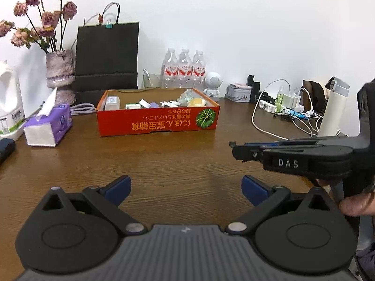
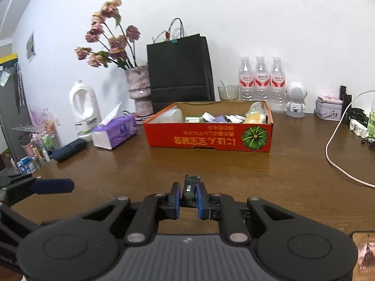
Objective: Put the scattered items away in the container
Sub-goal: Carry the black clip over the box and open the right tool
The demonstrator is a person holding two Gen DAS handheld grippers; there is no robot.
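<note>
A shallow red cardboard box [image 1: 159, 123] with a pumpkin print stands at mid-table and holds several small items; it also shows in the right wrist view [image 2: 208, 138]. My left gripper [image 1: 186, 188] is open and empty, low over the bare wood in front of the box. My right gripper [image 2: 188, 197] is shut on a small black rectangular object [image 2: 191, 187] and holds it above the table, short of the box. In the left wrist view the right gripper [image 1: 236, 151] comes in from the right with the black object [image 1: 241, 152] between its fingers.
A purple tissue pack [image 1: 48, 126], a flower vase [image 1: 60, 75] and a white jug [image 1: 9, 107] stand at the left. A black paper bag [image 1: 106, 56] and water bottles [image 1: 184, 66] line the wall. Cables and a white flask [image 1: 334, 110] lie at the right.
</note>
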